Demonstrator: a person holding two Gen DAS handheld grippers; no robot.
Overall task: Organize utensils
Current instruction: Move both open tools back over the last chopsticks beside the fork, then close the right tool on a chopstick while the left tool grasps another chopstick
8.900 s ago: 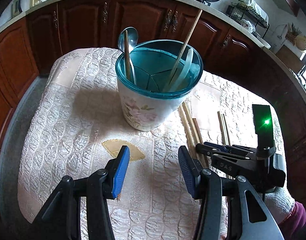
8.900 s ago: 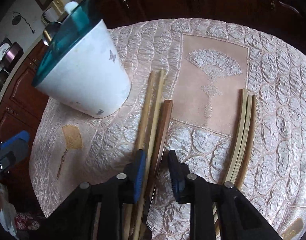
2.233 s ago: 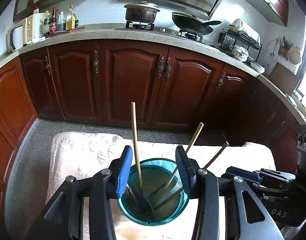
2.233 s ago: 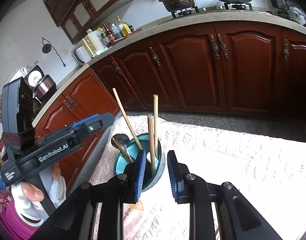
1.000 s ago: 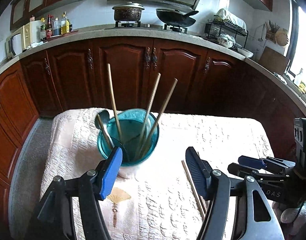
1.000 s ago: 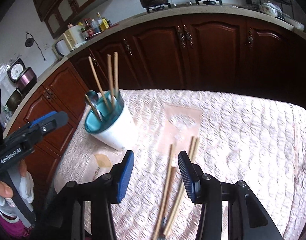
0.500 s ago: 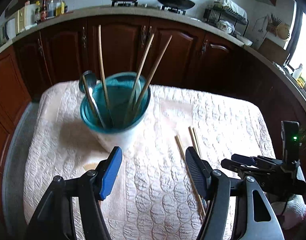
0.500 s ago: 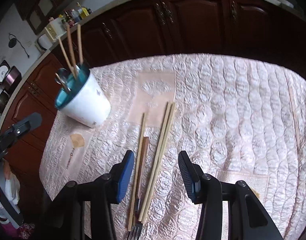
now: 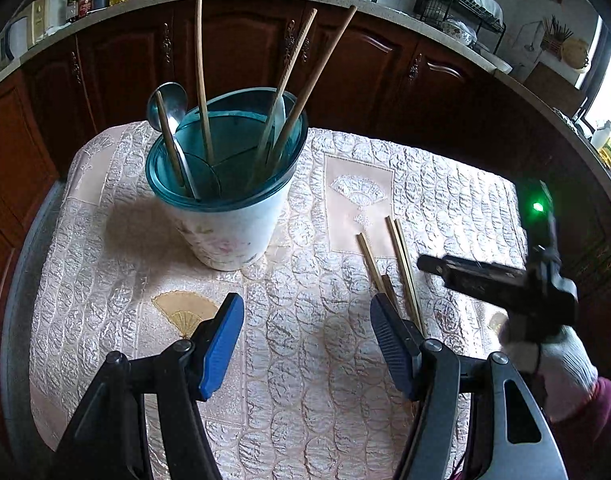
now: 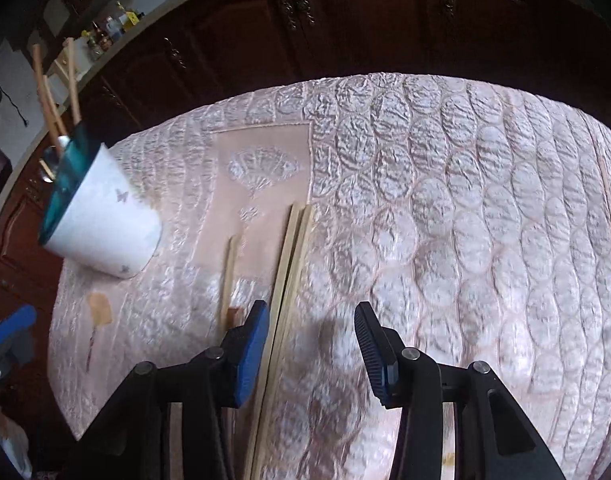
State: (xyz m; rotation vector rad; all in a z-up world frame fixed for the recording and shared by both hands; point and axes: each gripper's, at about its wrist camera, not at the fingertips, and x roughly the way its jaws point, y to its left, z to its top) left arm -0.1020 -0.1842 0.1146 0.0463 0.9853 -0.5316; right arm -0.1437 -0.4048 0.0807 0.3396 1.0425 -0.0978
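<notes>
A white utensil cup (image 9: 229, 228) with a teal rim stands on the quilted cloth, holding a metal spoon (image 9: 167, 106) and several wooden chopsticks (image 9: 199, 72). It also shows in the right wrist view (image 10: 101, 216) at the left. Loose chopsticks (image 9: 401, 264) lie on the cloth to the cup's right. In the right wrist view a chopstick pair (image 10: 291, 264) runs between the fingers, nearer the left one, with a shorter stick (image 10: 230, 276) to its left. My left gripper (image 9: 305, 344) is open and empty, low over the cloth. My right gripper (image 10: 311, 344) is open over the chopstick pair.
The quilted cloth (image 9: 117, 280) covers a small table. Dark wooden cabinets (image 9: 241, 44) and a counter curve behind it. The other gripper and a gloved hand (image 9: 545, 360) are at the right of the left wrist view.
My right gripper has dropped closer to the cloth and now straddles the loose chopstick pair. My left gripper has lowered a little toward the cloth. Both stay open.
</notes>
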